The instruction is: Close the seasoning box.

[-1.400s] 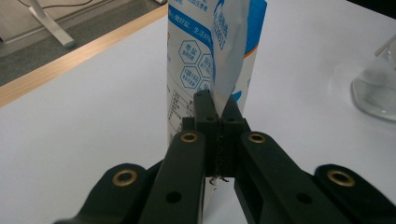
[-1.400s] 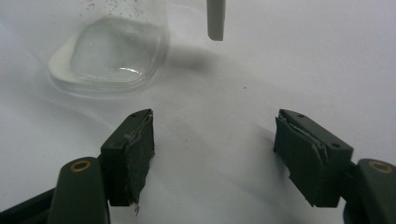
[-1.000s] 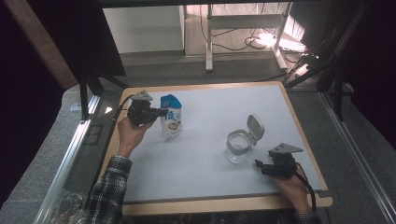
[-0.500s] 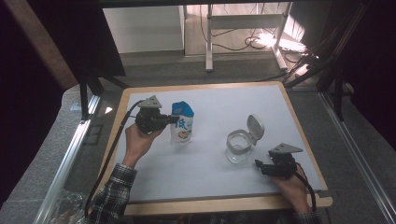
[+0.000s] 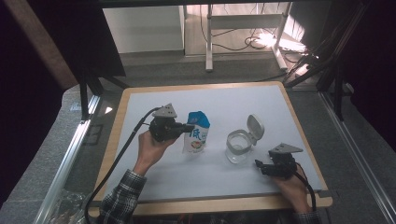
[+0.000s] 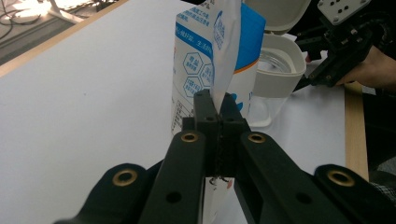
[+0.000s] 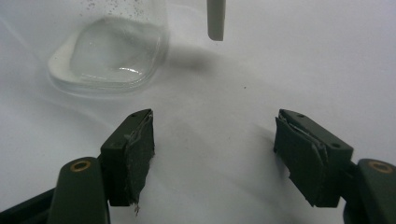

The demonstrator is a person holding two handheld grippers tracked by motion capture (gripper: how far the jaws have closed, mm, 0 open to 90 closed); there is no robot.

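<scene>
Left hand-held gripper, high view: clamped on the left edge of a blue-and-white pouch standing upright on the white table, left of centre. A person's hand in a plaid sleeve carries it; cable trails off toward the table's near edge. Clear container with its flip lid open sits well right of the pouch, apart from it. Right hand-held gripper rests low near the table's near-right corner, just beside the container, not touching it.

Left gripper view: left hand-held gripper jaws fully together, pinching the pouch's flat side seam between the pads. Pouch upright, printed face to the left. Container behind it, lid up. Right hand-held gripper farther off beside the container.

Right gripper view: right hand-held gripper jaws wide apart, nothing between the pads, bare table under them. Container base ahead and left, clear of the jaws. Lid edge hangs in at top.
</scene>
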